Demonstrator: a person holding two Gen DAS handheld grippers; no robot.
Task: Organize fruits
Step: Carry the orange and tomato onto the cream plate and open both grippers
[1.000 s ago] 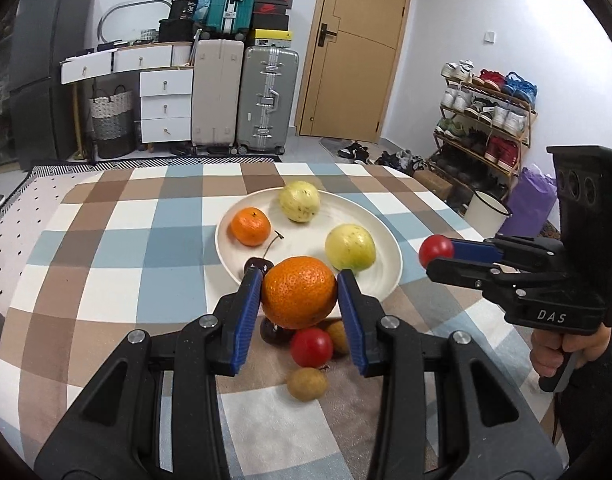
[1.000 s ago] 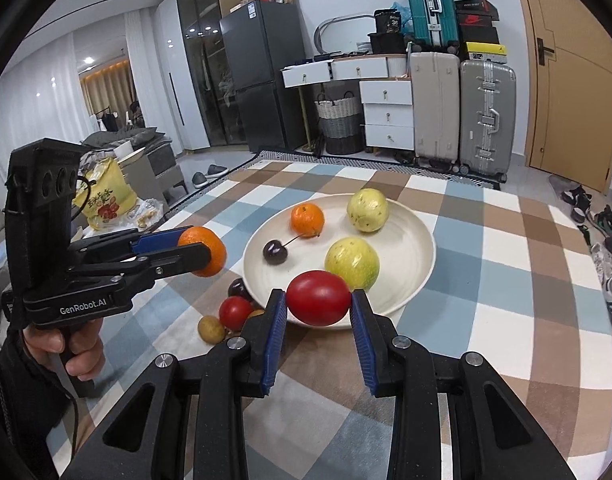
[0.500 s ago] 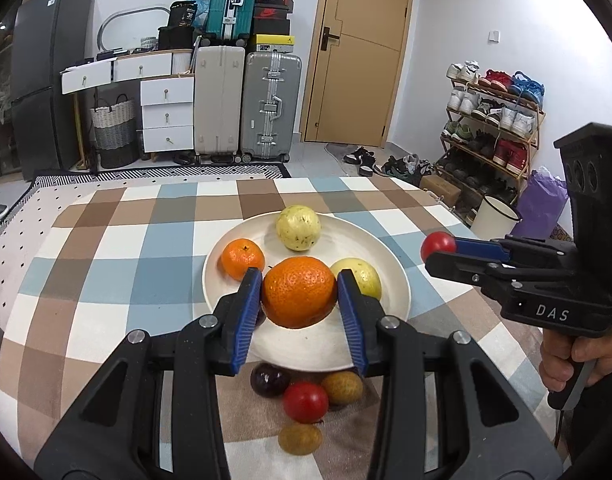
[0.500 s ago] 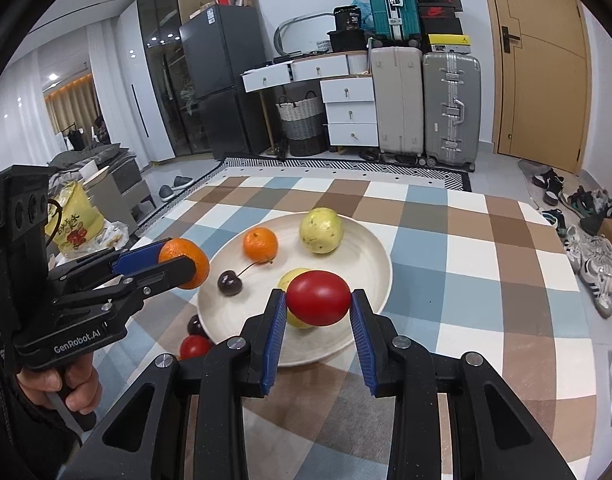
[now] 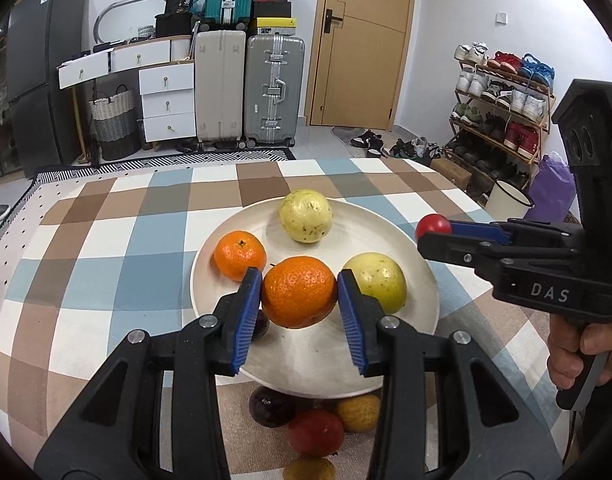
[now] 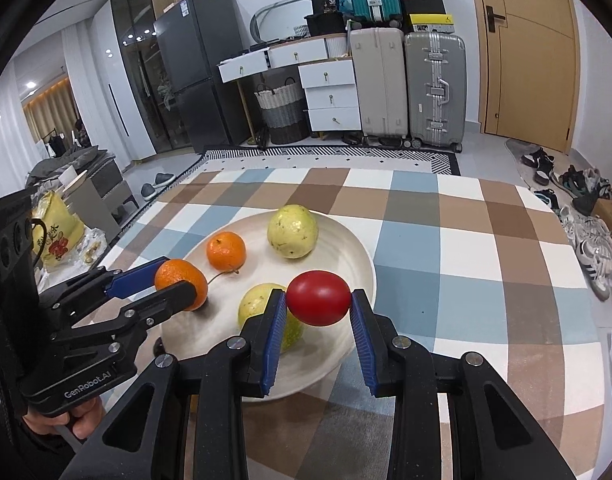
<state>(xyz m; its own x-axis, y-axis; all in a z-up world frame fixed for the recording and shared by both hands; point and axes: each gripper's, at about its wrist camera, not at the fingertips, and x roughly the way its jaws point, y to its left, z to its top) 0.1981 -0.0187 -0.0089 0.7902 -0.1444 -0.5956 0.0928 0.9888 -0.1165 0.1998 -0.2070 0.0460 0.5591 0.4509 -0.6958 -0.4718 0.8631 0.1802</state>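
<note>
My left gripper [image 5: 299, 298] is shut on an orange [image 5: 298, 297] and holds it above the near half of the cream plate [image 5: 318, 356]. My right gripper [image 6: 318, 300] is shut on a red tomato [image 6: 318, 298] over the plate's [image 6: 346, 248] right side. On the plate lie a small orange [image 5: 239, 255], a far yellow-green fruit [image 5: 305, 216] and a near yellow-green fruit [image 5: 376, 282]. A dark cherry [image 5: 259, 324] shows partly behind my left finger. From the right wrist view the left gripper [image 6: 181, 286] comes in from the left with its orange [image 6: 180, 284].
Several small fruits lie on the checked cloth just in front of the plate: a dark one [image 5: 270, 406], a red one [image 5: 316, 432], two yellowish ones [image 5: 358, 412]. A person's hand [image 5: 578, 356] holds the right gripper's handle. Suitcases, drawers and a shoe rack stand beyond the table.
Both grippers have moved forward over the plate with their fruit still held; the plate and its fruit look closer, and the loose fruits now sit low in the left wrist view.
</note>
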